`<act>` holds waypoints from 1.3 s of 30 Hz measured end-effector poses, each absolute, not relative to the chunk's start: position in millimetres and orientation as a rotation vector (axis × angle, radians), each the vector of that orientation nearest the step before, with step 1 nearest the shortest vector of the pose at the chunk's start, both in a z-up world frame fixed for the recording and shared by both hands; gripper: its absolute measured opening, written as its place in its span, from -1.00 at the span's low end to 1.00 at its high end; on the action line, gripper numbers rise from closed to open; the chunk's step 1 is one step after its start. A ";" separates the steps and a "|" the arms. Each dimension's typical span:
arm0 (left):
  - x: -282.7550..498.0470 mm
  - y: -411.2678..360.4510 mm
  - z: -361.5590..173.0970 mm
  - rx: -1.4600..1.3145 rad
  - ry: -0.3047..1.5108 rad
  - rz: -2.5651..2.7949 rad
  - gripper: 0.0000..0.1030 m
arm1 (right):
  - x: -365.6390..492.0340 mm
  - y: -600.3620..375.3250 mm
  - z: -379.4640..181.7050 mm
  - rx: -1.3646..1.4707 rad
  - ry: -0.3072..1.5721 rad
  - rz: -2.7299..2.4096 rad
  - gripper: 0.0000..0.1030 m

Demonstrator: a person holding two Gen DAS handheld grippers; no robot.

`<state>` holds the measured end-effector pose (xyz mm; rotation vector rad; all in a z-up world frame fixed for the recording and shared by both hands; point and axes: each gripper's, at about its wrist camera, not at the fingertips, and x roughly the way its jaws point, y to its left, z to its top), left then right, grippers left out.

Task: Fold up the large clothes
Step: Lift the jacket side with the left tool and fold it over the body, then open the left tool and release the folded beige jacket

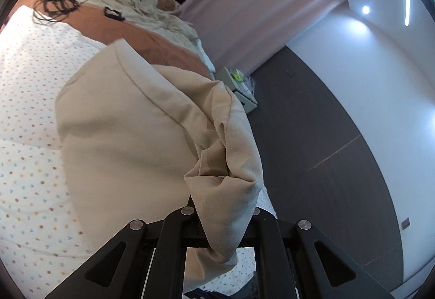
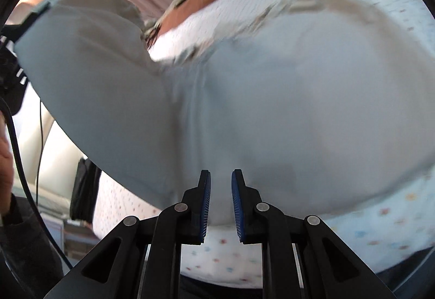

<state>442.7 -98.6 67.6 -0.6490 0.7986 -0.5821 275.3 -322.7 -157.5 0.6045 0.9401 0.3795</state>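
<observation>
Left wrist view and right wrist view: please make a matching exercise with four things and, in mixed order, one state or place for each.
Things:
1. left gripper
2. right gripper
3. beige garment
4. black cables

States or places:
A. lying on the brown blanket
B. jaws apart, holding nothing
C. spread over the dotted bedsheet
D. clamped on a bunched fabric edge

Pairs: 1-D, 2-B, 3-C, 4-A

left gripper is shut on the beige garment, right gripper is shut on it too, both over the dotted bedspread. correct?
Not quite. The left gripper is shut on the beige garment, but the right wrist view shows the right gripper open: its blue-padded fingers stand apart, nothing pinched between them. Both are over the dotted bedspread.
</observation>
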 end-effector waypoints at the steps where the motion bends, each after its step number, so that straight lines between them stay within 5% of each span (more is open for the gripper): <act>1: 446.3 -106.5 65.5 -0.644 0.809 -0.591 -0.85 | 272.0 -331.8 -155.7 0.612 0.931 0.362 -0.66; 22: 432.2 -315.1 -22.7 -0.344 1.123 -0.819 -0.82 | 204.6 -480.9 -174.2 0.753 0.889 0.068 -0.66; 26: 419.4 -337.4 -40.5 -0.229 1.248 -0.851 -0.26 | 199.5 -487.5 -172.5 0.796 0.889 0.049 -0.65; 29: 411.6 -331.3 -40.2 -0.238 1.244 -0.878 0.22 | 196.6 -492.0 -171.0 0.824 0.876 0.052 -0.26; 31: 410.4 -317.0 -32.6 -0.249 1.200 -0.861 0.50 | 194.9 -493.7 -169.3 0.832 0.858 0.060 -0.20; 39: 395.0 -241.7 -19.2 -0.250 1.087 -0.710 0.63 | 207.9 -489.4 -164.0 0.854 0.830 0.106 0.01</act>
